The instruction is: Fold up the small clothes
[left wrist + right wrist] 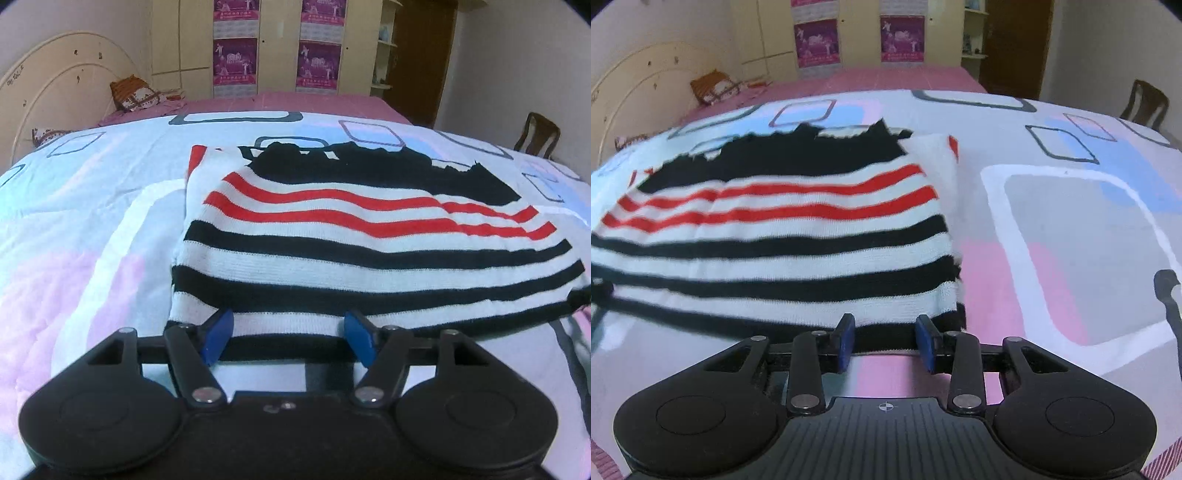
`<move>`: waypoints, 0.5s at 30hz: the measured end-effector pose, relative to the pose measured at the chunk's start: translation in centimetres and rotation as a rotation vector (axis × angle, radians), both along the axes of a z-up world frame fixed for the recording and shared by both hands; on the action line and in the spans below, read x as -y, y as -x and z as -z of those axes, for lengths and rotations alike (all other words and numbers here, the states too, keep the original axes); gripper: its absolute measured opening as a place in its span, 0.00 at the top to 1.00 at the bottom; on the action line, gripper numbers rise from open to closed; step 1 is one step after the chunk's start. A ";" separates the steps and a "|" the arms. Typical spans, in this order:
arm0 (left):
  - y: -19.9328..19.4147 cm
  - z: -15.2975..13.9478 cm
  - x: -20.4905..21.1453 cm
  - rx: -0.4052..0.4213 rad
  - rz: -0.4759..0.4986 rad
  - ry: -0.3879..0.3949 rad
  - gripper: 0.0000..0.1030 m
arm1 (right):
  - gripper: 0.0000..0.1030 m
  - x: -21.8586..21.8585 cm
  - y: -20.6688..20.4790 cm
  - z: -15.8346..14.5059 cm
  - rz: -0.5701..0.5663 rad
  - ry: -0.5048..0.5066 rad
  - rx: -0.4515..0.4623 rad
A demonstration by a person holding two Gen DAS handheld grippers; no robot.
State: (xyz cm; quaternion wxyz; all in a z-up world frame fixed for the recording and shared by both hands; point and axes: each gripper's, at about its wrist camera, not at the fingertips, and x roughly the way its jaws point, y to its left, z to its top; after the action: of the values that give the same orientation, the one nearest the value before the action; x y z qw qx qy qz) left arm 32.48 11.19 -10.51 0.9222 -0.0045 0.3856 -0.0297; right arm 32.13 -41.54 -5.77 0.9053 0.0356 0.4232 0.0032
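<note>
The striped sweater lay flat on the quilt, straight ahead of both tongs; its near black hem reached down to their tips. In the left wrist view the left gripper stood at the near hem, close to the sweater's left corner; its blue pads were wide apart, with the hem running across the gap between them; they did not seem to press on the cloth, so these tongs were apart and held nothing.

In the right wrist view the right gripper stood at the same hem, close to the sweater's right corner; its blue pads were closer to each other than the left ones, but a clear gap remained; the black hem lay in this gap, and I could not tell for sure whether the pads touched it; they did not look clamped.

The sweater had black stripes in the part nearer to the tongs, red stripes further away, and a solid black band at its far edge; beyond that edge a white layer with a red mark showed from under it. Far beyond the sweater there was a pink sheet, a pillow to the left, and a wooden chair to the far right.
</note>
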 end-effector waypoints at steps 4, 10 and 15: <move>0.2 0.1 0.1 0.008 -0.001 -0.004 0.35 | 0.65 0.8 0.1 0.6 0.008 -0.004 -0.012; 0.2 0.3 0.1 0.014 0.001 -0.011 0.35 | 0.66 0.9 0.0 0.9 -0.004 -0.003 -0.005; 0.4 0.3 0.3 0.021 0.000 -0.016 0.35 | 0.66 0.9 0.2 1.1 -0.006 0.000 0.008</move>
State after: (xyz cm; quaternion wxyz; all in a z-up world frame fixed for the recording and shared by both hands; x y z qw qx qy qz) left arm 32.08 10.91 -10.84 0.9262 0.0032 0.3760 -0.0267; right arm 31.92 -42.45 -6.82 0.9071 0.0342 0.4196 0.0058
